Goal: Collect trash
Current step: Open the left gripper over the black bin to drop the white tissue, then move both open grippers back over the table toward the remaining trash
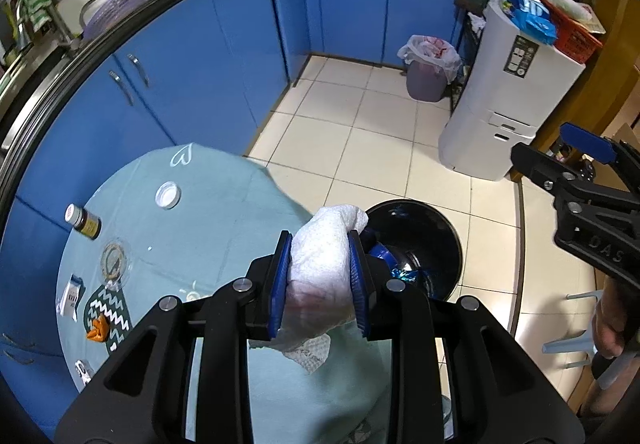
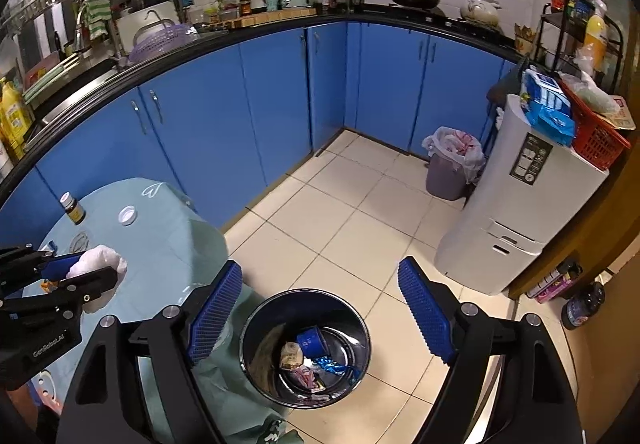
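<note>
My left gripper (image 1: 320, 280) is shut on a crumpled white paper towel (image 1: 320, 264) and holds it over the round table's right edge, beside the black trash bin (image 1: 448, 240). In the right wrist view the left gripper (image 2: 86, 272) shows at far left with the paper towel (image 2: 98, 262). My right gripper (image 2: 320, 320) is open and empty above the black trash bin (image 2: 260, 316), which holds several wrappers (image 2: 312, 360). On the table (image 1: 224, 212) lie a white lid (image 1: 168, 195), a small brown bottle (image 1: 83, 221), an orange wrapper (image 1: 99, 329) and a white packet (image 1: 71, 296).
Blue cabinets (image 2: 260, 96) curve behind the table. A purple bin with a white liner (image 2: 450, 164) stands in the far corner next to a white appliance (image 2: 516, 204). Beige floor tiles (image 2: 360, 228) lie around the black bin. A dark jar (image 2: 584, 306) sits on the floor at right.
</note>
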`<state>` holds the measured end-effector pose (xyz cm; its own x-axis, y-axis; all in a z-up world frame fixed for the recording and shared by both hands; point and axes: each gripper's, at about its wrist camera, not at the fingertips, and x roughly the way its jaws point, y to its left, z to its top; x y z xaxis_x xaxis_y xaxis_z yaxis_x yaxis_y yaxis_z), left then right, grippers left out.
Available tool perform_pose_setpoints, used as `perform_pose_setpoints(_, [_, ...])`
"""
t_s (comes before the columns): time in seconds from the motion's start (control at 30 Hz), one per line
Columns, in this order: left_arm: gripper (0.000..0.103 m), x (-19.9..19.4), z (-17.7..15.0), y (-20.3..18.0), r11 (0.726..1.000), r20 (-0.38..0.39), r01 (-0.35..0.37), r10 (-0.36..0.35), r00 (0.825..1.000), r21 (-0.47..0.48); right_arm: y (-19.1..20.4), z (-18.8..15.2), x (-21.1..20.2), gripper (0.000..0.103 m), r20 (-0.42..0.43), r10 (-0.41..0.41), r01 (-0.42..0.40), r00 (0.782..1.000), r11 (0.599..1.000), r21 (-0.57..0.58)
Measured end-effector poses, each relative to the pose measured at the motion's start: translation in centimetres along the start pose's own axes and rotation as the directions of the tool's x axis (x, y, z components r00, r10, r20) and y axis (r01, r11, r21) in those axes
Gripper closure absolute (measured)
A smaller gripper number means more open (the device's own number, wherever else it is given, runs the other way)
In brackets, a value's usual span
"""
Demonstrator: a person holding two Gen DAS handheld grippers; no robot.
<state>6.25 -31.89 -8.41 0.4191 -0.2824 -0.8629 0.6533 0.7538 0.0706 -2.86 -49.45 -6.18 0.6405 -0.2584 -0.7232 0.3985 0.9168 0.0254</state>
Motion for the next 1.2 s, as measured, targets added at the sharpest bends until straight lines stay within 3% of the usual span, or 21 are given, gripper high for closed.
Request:
perform_pose_setpoints(0.23, [0.075,-0.3,2.0,-3.5,0.997,0.034,0.045,-0.048,0.998,0.067,-2.2,0.2,-0.4,0.025,0.017,-0.109,0.109,0.994,0.994,0.031])
perform_pose_setpoints(0.47, [0.072,-0.4,4.2,-6.1,0.992,0.061,0.074,-0.081,0.995,0.105,-4.9,0.3,-0.6,0.025,0.007,-0.152,0.151,0.988,0.986,0.066])
perform_pose_setpoints(0.53, [0.057,-0.2,4.6,-6.5,0.992,0.052,0.069,-0.075,0.996,0.11,-5.3,0.4,-0.5,0.025,0.005,-0.158,0.157,0.987,0.985,0.074])
perform_pose_setpoints(0.57, [0.026,-0.2,4.7,-6.7,0.992,0.052,0.069,-0.075,0.996,0.108,-5.5,0.4,-0.4,0.025,0.004,-0.159,0.158,0.987,0.984,0.078])
perform_pose_setpoints(0.6, [0.004,-0.3,4.8,-6.6,0.993,0.071,0.068,-0.075,0.995,0.096,-5.7,0.4,-0.3,0.025,0.002,-0.158,0.157,0.988,0.984,0.079])
perform_pose_setpoints(0.77, [0.004,-1.4,4.8,-6.3,0.995,0.147,0.018,-0.033,0.989,0.101,-5.5,0.4,0.2,0.025,-0.007,-0.155,0.155,0.988,0.985,0.078])
perform_pose_setpoints(1.2, [0.004,-1.2,4.6,-2.8,1.0,0.141,0.001,-0.002,0.99,0.006,-3.1,0.9,0.5,0.025,-0.002,-0.134,0.134,0.991,0.99,0.041])
